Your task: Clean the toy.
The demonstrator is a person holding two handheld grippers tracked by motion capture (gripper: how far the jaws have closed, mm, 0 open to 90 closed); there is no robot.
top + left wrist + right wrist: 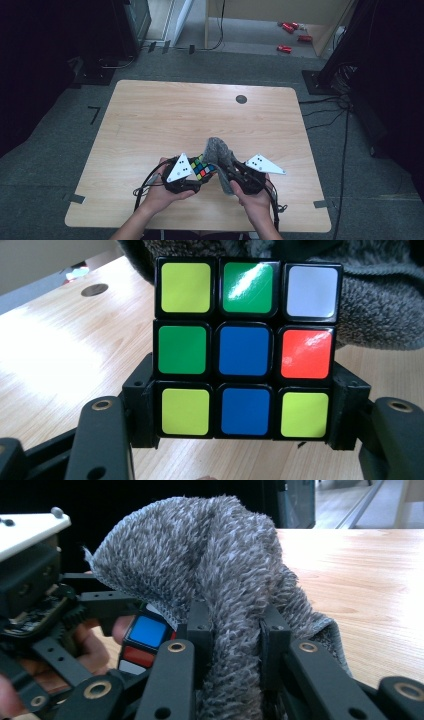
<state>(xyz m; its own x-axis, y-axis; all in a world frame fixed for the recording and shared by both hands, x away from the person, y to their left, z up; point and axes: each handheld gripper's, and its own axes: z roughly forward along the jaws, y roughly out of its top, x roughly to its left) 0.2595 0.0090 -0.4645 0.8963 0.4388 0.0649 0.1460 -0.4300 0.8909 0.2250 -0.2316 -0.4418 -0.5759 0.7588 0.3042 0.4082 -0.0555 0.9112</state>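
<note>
Low in the middle of the high view, both of the person's hands meet just above the near part of the wooden table (150, 120). The left gripper (202, 172) has its two black jaws clamped on the sides of a puzzle cube (203, 167), and in the left gripper view the cube (245, 347) sits square between them, one whole face turned to the camera: yellow-green, green and white across the top, green, blue and red in the middle, yellow-green, blue and yellow-green along the bottom. The right gripper (226, 176) is closed on a grey fuzzy cloth (222, 160); in the right gripper view the cloth (220, 595) is bunched up between the jaws and rises in a soft peak above them, draping over toward the left of that frame. There a corner of the cube (145, 640) peeks out from under the cloth's edge, with the left gripper's dark frame beside it. The cloth seems to rest against the cube's far side, though the fold hides the exact contact. A small dark round spot (241, 99) lies on the table toward the upper right of the high view, well apart from the hands.
</note>
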